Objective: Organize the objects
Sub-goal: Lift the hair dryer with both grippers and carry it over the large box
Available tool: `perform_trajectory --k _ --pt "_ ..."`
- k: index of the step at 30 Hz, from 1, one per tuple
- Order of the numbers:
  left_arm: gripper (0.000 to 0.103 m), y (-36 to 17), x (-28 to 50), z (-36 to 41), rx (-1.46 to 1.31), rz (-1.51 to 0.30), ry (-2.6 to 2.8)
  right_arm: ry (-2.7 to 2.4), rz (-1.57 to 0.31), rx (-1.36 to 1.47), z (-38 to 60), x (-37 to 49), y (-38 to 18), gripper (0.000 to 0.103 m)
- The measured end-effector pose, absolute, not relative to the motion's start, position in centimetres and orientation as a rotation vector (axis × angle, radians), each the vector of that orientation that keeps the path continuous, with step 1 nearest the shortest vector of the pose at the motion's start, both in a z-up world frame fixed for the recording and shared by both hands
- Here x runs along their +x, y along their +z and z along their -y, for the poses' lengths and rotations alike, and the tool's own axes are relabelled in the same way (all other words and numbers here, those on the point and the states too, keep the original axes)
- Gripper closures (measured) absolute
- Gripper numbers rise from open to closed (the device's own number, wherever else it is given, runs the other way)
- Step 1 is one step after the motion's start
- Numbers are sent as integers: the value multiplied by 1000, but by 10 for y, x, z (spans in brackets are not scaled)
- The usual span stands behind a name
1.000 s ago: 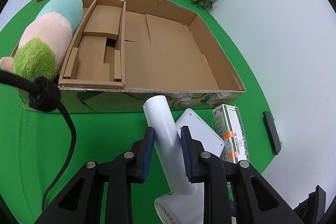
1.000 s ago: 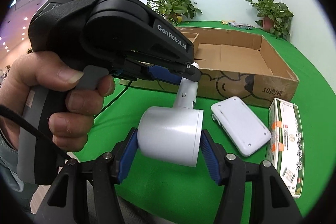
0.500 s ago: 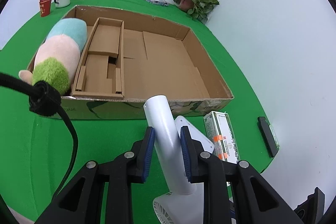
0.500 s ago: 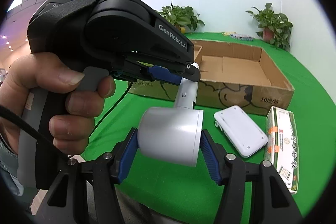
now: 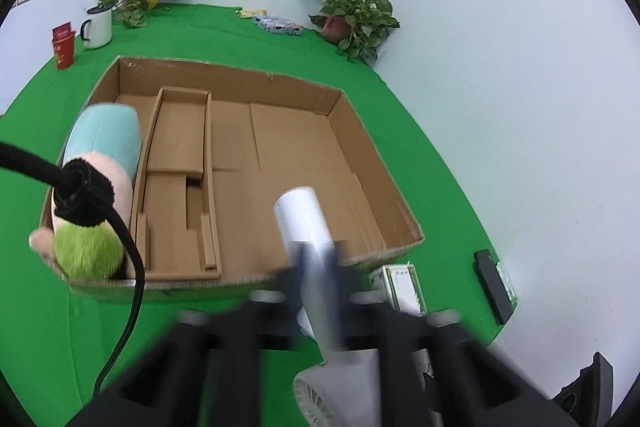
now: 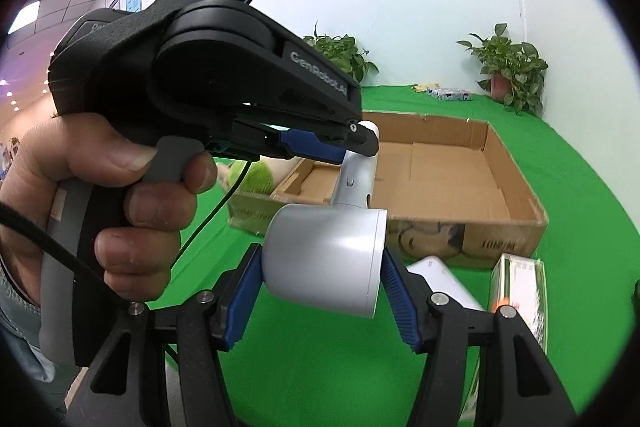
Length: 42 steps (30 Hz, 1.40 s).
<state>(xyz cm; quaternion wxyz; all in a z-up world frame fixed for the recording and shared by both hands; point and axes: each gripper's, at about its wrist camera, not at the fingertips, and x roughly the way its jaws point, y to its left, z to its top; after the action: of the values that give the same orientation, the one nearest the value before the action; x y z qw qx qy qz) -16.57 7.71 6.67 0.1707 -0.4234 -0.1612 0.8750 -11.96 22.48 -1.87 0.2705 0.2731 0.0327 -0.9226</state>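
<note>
Both tools clamp hair dryer (image 6: 324,263) | L tool (image 5: 316,275) just tightened | box (image 5: 376,167) mid open

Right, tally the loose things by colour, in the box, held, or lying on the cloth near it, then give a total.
White: 3, the hair dryer, the flat device, the carton
Black: 1, the remote
Multicoloured: 1, the plush toy in the cardboard box
Total: 5
</note>
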Motion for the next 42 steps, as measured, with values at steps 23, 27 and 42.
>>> perform_trajectory --k 23,27,42 --pt "64 -9 -244 -55 -1483 530 2268 -2485 54 907 -228 -178 -40 50" --pt "54 -19 -245 -62 -1515 559 2231 -2477 61 934 -229 -173 -48 49" --pt "67 -5 -248 -70 -1461 496 2304 -2535 -16 944 -220 -166 -50 49"
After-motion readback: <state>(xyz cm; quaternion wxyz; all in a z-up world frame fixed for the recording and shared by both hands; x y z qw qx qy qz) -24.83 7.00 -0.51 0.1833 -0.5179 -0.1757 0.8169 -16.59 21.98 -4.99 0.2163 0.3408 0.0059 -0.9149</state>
